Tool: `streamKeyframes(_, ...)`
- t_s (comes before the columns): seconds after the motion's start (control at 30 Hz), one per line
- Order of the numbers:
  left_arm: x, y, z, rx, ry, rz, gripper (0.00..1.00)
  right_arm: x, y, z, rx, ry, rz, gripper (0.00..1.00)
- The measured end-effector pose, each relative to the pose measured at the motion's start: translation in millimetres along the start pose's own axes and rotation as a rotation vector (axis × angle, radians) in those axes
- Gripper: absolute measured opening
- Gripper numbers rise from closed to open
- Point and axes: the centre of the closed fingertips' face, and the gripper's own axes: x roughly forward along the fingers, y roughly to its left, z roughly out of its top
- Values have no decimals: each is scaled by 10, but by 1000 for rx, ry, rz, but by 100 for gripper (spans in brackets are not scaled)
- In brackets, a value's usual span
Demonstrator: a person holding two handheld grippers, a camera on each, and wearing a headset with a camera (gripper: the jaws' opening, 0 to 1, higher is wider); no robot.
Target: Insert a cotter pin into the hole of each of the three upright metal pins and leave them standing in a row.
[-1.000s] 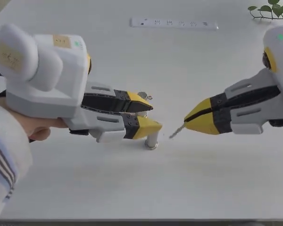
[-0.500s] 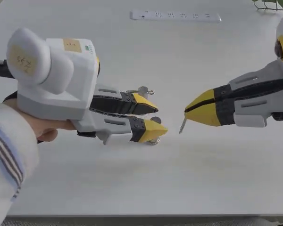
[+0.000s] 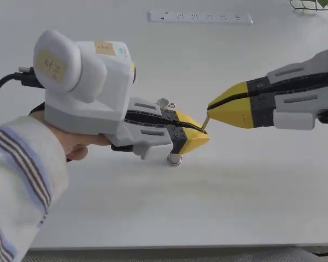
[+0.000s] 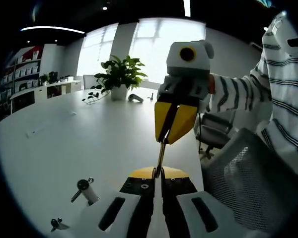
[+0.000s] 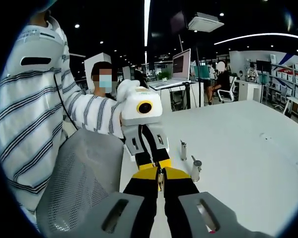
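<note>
Two metal pins (image 4: pixel 87 189) beside the left gripper (image 3: pixel 199 136) are standing cottered. The right gripper (image 3: pixel 209 111) is keeping its fingers clamped on a cotter pin (image 3: pixel 205 124), tip-to-tip with the left fingers. Those are pressing together, seemingly on the third pin (image 3: pixel 175 159).

A thin cotter pin (image 3: pixel 205 124) slants at frame centre, gripped at its top by the right claw (image 3: pixel 209 111), its lower end touching the left claw (image 3: pixel 206 136), which clamps an upright metal pin (image 3: pixel 175 159); just above, a second pin (image 3: pixel 164 102) carries a cotter (image 3: pixel 172 106).
</note>
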Motion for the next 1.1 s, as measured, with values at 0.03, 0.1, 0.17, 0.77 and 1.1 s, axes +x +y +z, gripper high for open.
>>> streamKeyframes(0.03, -3, -12, 2, -2, 1, -7, 0, -7, -4, 1, -1, -2, -1, 0)
streamKeyframes(0.1, -10, -50, 5, -13, 9, -24, 0, -20, -2, -3, 2, -3, 1, 0)
streamKeyframes(0.17, -23, -68, 9, -10, 18, -32, 0, -33, 7, -9, 3, -3, 5, 0)
streamKeyframes(0.77, -111, -224, -53, 62, 144, -90, 0, -79, 137, -272, -17, 112, 57, 0)
streamKeyframes(1.1, -157, -309, 7, 131, 172, -119, 0, -38, 255, -328, -9, 120, 91, 0)
